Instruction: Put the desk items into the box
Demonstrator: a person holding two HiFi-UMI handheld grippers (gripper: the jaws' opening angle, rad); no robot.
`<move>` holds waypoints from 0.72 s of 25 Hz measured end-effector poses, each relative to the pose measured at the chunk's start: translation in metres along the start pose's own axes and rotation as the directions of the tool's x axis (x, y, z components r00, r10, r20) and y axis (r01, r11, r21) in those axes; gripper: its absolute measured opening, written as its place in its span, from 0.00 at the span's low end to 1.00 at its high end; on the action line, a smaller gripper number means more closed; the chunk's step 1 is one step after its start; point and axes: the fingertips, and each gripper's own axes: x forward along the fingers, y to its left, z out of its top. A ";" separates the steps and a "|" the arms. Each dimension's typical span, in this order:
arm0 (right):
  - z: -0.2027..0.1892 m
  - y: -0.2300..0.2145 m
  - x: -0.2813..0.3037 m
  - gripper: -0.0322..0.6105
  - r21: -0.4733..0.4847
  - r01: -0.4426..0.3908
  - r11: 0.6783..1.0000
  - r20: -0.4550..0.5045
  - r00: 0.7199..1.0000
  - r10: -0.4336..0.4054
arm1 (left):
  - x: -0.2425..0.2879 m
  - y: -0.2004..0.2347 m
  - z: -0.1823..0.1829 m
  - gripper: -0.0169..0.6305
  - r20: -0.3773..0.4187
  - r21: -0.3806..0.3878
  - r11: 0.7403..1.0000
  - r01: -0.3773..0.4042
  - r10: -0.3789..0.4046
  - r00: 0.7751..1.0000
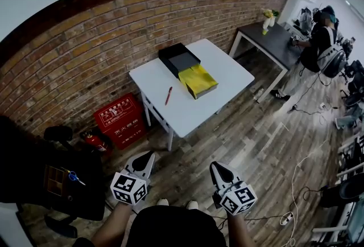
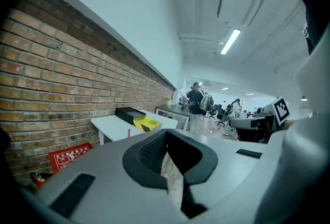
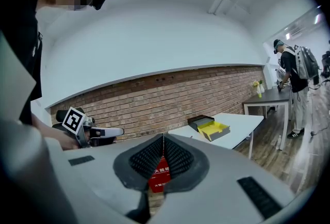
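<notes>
A white table (image 1: 227, 72) stands by the brick wall, well ahead of me. On it lie an open black box (image 1: 180, 58), a yellow box (image 1: 198, 81) touching it, and a red pen (image 1: 168, 95) nearer the table's front edge. Both grippers hang low near my body above the wooden floor, far from the table. The left gripper (image 1: 149, 156) is shut with nothing in it, and the right gripper (image 1: 216, 167) is shut and empty too. In the left gripper view the left gripper (image 2: 166, 135) points toward the yellow box (image 2: 147, 124). The right gripper (image 3: 163, 138) faces the table (image 3: 242, 125).
A red fire-equipment box (image 1: 120, 120) and an extinguisher (image 1: 94, 140) sit on the floor left of the table. A dark desk (image 1: 273, 41) with a flower vase (image 1: 266, 21) stands at the right, with a person (image 1: 318, 41) beside it. Cables trail over the floor at the right.
</notes>
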 end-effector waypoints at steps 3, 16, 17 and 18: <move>-0.002 0.008 0.006 0.08 0.000 0.007 1.000 -0.006 1.000 -0.007 | -0.005 0.010 -0.001 0.05 -0.002 -0.005 1.000 0.009 -0.009 1.000; -0.009 0.035 0.028 0.08 -0.001 0.022 1.000 -0.020 1.000 -0.022 | -0.024 0.048 -0.009 0.05 -0.014 -0.012 1.000 0.013 -0.013 1.000; -0.010 0.036 0.029 0.08 0.001 0.020 1.000 -0.023 1.000 -0.020 | -0.024 0.049 -0.009 0.05 -0.015 -0.011 1.000 0.015 -0.015 1.000; -0.011 0.038 0.030 0.08 0.002 0.019 1.000 -0.026 0.999 -0.019 | -0.024 0.050 -0.010 0.05 -0.017 -0.010 1.000 0.017 -0.017 1.000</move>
